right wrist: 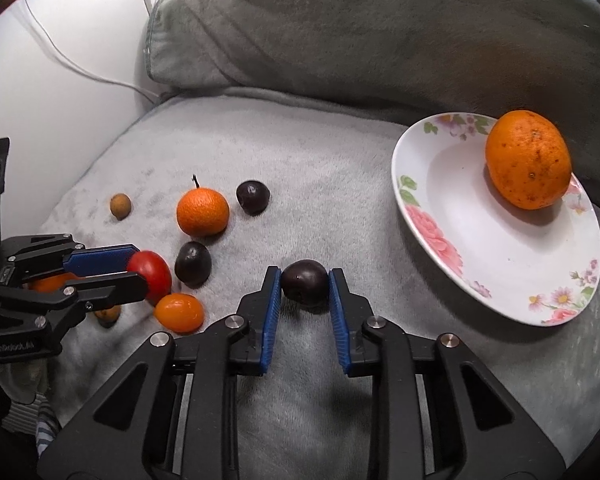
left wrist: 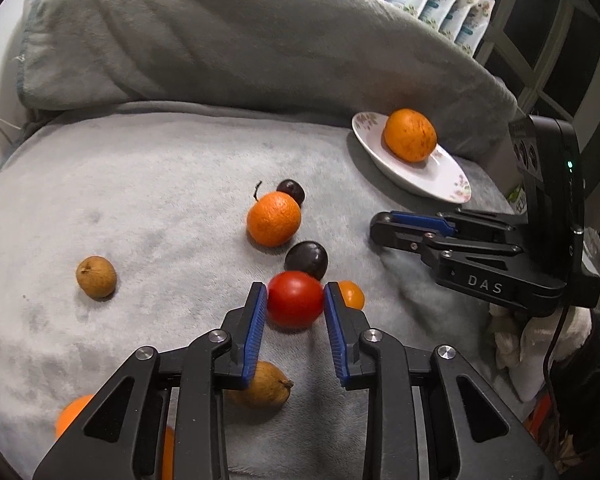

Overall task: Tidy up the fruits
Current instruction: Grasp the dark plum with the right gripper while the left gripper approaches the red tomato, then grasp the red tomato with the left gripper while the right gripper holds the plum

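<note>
Two hand-held grippers work over a grey fleece blanket (right wrist: 340,168) scattered with small fruit.

In the left wrist view, the left gripper (left wrist: 296,300) sits at lower centre, its blue pads clenched on a red tomato (left wrist: 295,299) that rests on the blanket. Just right of it lies a small orange kumquat (left wrist: 353,294); just above, a dark plum (left wrist: 307,259); higher still, a mandarin (left wrist: 274,219).

In the right wrist view, the right gripper (right wrist: 305,282) at lower centre grips a second dark plum (right wrist: 305,281) between its pads, also down on the blanket.

A white floral plate (right wrist: 480,248) lies at the right of that frame, carrying one large orange (right wrist: 529,159) on its upper rim. A small brown longan (right wrist: 120,206) sits far left, well apart from the rest.
</note>
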Demonstrator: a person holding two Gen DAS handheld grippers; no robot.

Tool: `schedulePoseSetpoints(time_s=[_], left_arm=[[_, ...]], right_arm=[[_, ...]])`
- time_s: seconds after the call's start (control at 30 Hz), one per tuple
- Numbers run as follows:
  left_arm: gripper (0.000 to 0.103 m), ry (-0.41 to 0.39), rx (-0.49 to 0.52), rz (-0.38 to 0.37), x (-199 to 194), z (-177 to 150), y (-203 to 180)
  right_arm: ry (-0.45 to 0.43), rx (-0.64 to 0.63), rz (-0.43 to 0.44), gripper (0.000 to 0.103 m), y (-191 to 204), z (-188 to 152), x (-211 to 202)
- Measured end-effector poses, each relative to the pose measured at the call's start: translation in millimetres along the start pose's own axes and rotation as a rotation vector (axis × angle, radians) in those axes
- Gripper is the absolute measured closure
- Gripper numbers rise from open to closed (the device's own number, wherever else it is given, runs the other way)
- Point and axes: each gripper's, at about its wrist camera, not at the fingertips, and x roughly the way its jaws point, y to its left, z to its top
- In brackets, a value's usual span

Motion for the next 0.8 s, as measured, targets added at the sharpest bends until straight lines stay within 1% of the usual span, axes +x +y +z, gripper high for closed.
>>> schedulePoseSetpoints(time_s=[0.2,0.4,0.57,0.8], left_arm=[[0.077,-0.031,0.003,0.000,-7,5,-5],[0.077,0.006,0.027,0.031,4,-4,-7],[0.077,0.004,0.053,0.043,4,-2,-10],[0.078,-0.034,0.072,0.062,-5,0,-18]], right_arm=[[-0.035,0.019,0.013,0.078,-4,-4,-16],[-0.046,0.021,0.015,0.078,-7,-7,-23],[-0.050,0.020,0.019,0.078,-7,-7,-22],[-0.074,0.010,0.008,0.078,-4,-7,-32]])
